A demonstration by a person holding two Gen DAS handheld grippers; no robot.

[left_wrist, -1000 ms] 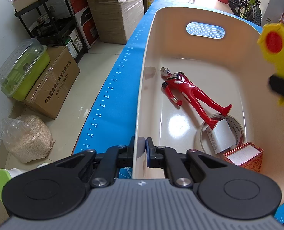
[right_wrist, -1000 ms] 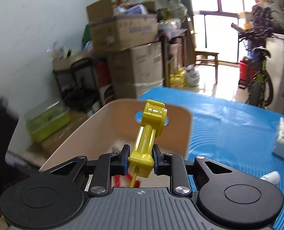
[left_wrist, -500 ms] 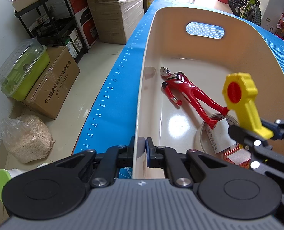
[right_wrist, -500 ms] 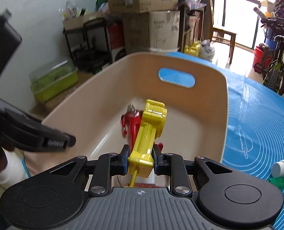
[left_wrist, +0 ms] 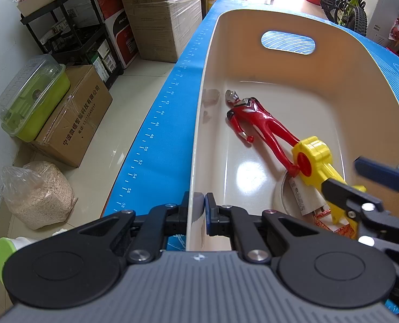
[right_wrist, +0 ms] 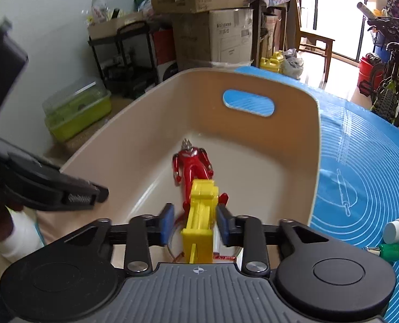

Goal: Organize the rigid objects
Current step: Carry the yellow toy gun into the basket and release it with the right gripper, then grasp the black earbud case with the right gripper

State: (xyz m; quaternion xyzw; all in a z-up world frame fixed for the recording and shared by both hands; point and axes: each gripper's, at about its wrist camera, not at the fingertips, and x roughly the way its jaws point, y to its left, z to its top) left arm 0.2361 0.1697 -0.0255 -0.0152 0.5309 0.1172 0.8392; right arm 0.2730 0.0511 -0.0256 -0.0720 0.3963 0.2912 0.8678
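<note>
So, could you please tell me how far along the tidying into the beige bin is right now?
Done: the red figure, a tape roll and a small red box already lie in the beige bin. In hand: the left gripper clamps the bin's wall, while the right gripper has just been opening around the yellow toy over the bin. Left: a white bottle and green item on the blue mat.

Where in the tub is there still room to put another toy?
The tub floor is bare at the far end, between the red figure's head and the wall with the handle hole. The near corner is crowded: tape roll, small red box and yellow toy.
</note>
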